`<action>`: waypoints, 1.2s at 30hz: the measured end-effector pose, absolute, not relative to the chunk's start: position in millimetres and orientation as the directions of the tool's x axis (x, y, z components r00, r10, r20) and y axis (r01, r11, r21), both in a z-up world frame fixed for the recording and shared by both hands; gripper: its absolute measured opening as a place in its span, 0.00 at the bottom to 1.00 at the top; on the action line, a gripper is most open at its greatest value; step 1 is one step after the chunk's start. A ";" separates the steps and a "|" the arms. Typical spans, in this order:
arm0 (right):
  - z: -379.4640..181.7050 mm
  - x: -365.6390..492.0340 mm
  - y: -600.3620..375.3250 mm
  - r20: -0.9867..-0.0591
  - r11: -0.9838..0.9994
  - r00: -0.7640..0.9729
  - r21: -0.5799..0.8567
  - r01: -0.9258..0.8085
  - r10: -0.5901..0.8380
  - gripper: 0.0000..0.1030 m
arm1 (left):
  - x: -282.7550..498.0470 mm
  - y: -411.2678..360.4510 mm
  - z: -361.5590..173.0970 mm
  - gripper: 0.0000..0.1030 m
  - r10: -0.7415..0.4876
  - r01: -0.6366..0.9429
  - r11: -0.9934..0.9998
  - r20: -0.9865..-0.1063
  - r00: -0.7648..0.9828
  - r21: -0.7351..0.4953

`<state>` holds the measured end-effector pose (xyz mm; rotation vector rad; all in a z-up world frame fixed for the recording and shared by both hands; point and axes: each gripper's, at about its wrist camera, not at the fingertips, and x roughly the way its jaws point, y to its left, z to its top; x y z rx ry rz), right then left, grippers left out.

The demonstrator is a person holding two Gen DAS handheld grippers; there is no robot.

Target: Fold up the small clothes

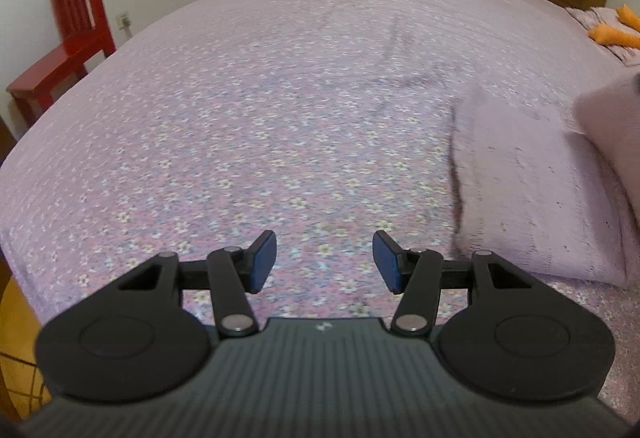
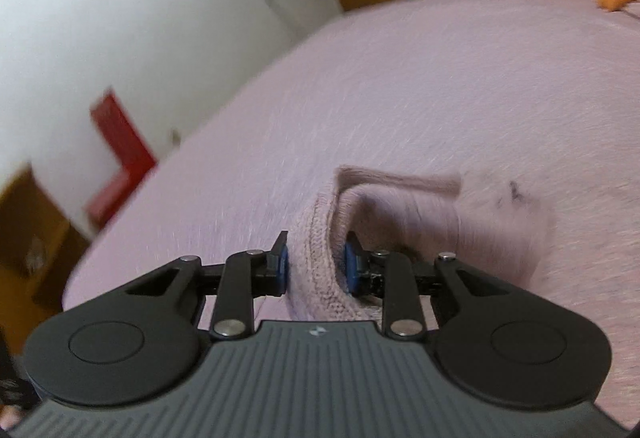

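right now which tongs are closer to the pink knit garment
Right. The right tongs are clamped on a fold of the pink knit garment. The left tongs are open over the floral bedspread, with the garment off to their right.

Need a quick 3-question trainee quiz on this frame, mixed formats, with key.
1. True or false: the left gripper is holding cloth.
2. What does the right gripper clamp? A) red chair B) pink knit garment C) orange toy
3. Fill in: the garment lies on a floral ____.

Key: 1 false, it is open over the bedspread. 2 B, the pink knit garment. 3 bedspread.
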<state>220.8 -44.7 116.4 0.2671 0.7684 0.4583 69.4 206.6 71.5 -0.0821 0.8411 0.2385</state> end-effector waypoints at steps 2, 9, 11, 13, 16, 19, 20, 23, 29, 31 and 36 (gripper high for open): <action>95.9 224.3 -17.5 -0.646 0.877 0.594 0.368 -0.309 0.480 0.29 | 67.2 212.2 68.7 0.53 0.174 -0.249 0.968 -0.750 0.639 0.012; 73.3 200.1 13.2 -0.627 0.874 0.610 0.327 -0.360 0.485 0.57 | 68.8 219.8 61.6 0.53 0.157 -0.239 0.971 -0.757 0.634 0.002; 79.0 187.8 2.2 -0.605 0.858 0.609 0.349 -0.376 0.513 0.59 | 72.3 218.5 63.4 0.53 0.149 -0.225 0.974 -0.750 0.644 0.001; 88.2 172.1 -15.1 -0.581 0.846 0.615 0.384 -0.370 0.533 0.62 | 78.4 216.4 67.9 0.53 0.133 -0.210 0.978 -0.738 0.661 -0.012; 100.1 147.6 -46.6 -0.538 0.820 0.625 0.446 -0.359 0.566 0.66 | 87.1 208.2 76.5 0.53 0.078 -0.171 0.984 -0.718 0.692 -0.058; 103.6 129.4 -83.5 -0.506 0.823 0.668 0.473 -0.313 0.545 0.70 | 100.2 190.4 86.2 0.53 0.018 -0.114 0.989 -0.698 0.716 -0.091; 105.6 121.4 -97.6 -0.500 0.834 0.691 0.472 -0.287 0.521 0.70 | 104.4 183.4 88.9 0.53 -0.001 -0.089 0.991 -0.690 0.724 -0.095; 101.2 111.9 -135.4 -0.491 0.862 0.759 0.473 -0.179 0.427 0.73 | 119.8 158.2 95.2 0.54 -0.056 -0.006 0.996 -0.666 0.744 -0.090; 76.8 116.5 -187.0 -0.497 0.816 0.783 0.577 -0.024 0.374 0.76 | 156.9 105.3 85.4 0.54 -0.149 0.134 0.988 -0.665 0.732 -0.074; 70.1 122.5 -193.1 -0.501 0.807 0.783 0.591 -0.002 0.369 0.76 | 171.0 87.0 77.6 0.54 -0.165 0.177 0.983 -0.667 0.726 -0.050; 45.8 141.1 -184.4 -0.525 0.801 0.766 0.598 0.022 0.371 0.76 | 202.2 62.9 57.7 0.54 -0.163 0.217 0.976 -0.682 0.713 -0.006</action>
